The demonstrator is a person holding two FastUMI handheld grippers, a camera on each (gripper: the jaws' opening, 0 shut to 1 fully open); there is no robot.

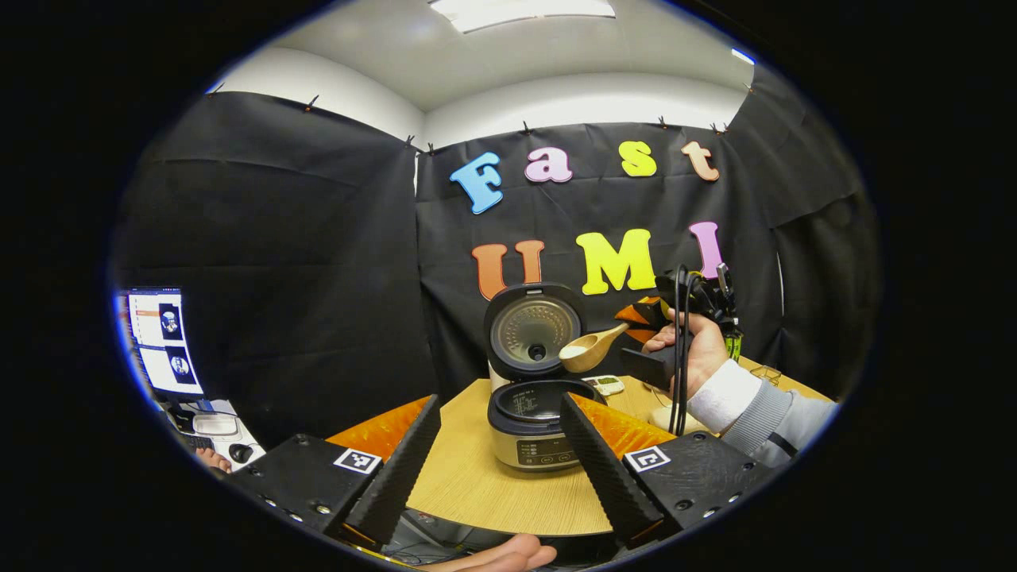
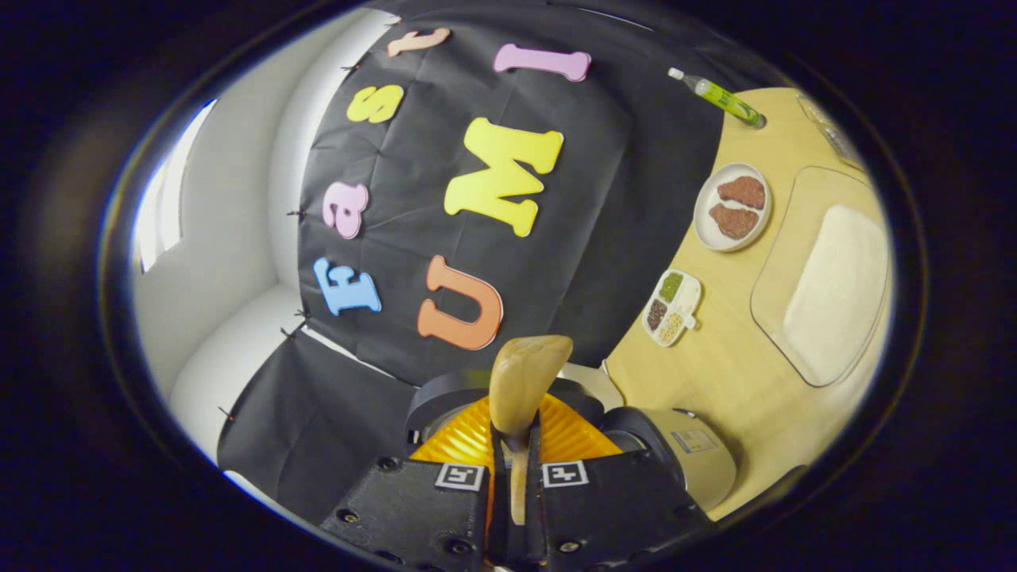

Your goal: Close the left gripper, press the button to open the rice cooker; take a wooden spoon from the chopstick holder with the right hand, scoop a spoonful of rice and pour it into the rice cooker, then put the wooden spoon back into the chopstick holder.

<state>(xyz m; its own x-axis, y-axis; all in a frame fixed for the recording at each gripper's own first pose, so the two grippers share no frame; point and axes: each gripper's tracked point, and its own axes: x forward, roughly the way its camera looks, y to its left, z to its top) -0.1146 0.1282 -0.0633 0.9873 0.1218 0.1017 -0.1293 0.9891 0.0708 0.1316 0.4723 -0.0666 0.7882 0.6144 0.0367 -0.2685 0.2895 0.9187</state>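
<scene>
The rice cooker stands on the round wooden table with its lid swung up and the dark inner pot showing. My left gripper hovers in front of it, open, nothing between its fingers. Beyond the cooker a hand holds my right gripper, which is shut on the wooden spoon. The spoon's bowl hangs tilted just above the pot's right rim. In the right gripper view the spoon sticks out from between the fingers of the right gripper, with the cooker below it.
A clear tub of white rice, a plate with two brown pieces, a small divided dish and a green bottle sit on the table. A monitor stands far left. A person's hand shows at the bottom edge.
</scene>
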